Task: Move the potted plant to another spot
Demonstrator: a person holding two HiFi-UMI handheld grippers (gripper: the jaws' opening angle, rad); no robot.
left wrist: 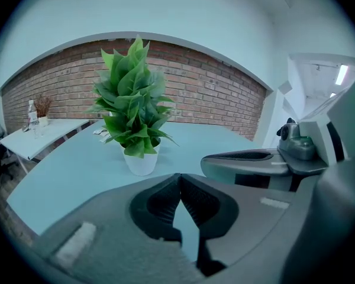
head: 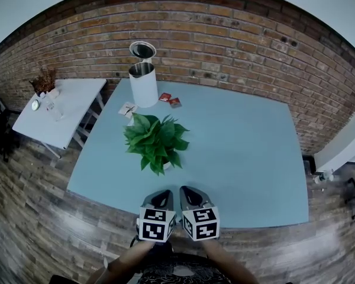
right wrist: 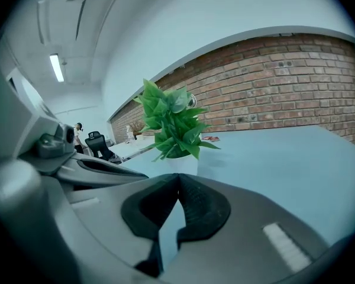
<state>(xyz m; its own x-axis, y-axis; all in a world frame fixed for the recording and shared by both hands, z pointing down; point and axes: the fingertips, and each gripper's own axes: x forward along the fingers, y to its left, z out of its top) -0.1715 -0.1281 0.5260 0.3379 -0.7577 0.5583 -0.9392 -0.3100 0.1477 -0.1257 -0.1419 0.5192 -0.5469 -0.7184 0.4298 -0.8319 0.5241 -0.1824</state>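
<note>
Just ahead of the two grippers, out toward the middle of the pale blue desk (head: 242,152), stands the potted plant (head: 155,142), upright in its small white pot, with clear desk between it and both tools. The left gripper (head: 161,195) and the right gripper (head: 189,193) hang side by side over the near edge of the desk, almost touching each other, and each has its jaws pressed together with nothing between them. Seen along the left gripper (left wrist: 178,179), the plant (left wrist: 133,99) sits ahead and a little to its left; seen along the right gripper (right wrist: 177,179), the plant (right wrist: 171,123) is nearly dead ahead. I'd say neither hand is much closer, though the left looks a touch nearer from above. Since the stem and leaves rise straight up, the pot low down is the likely place to take hold, and the jaws would have to part first. Beyond the plant, farther from both grippers, are a white bin (head: 143,78) and a couple of red packets (head: 170,99).
</note>
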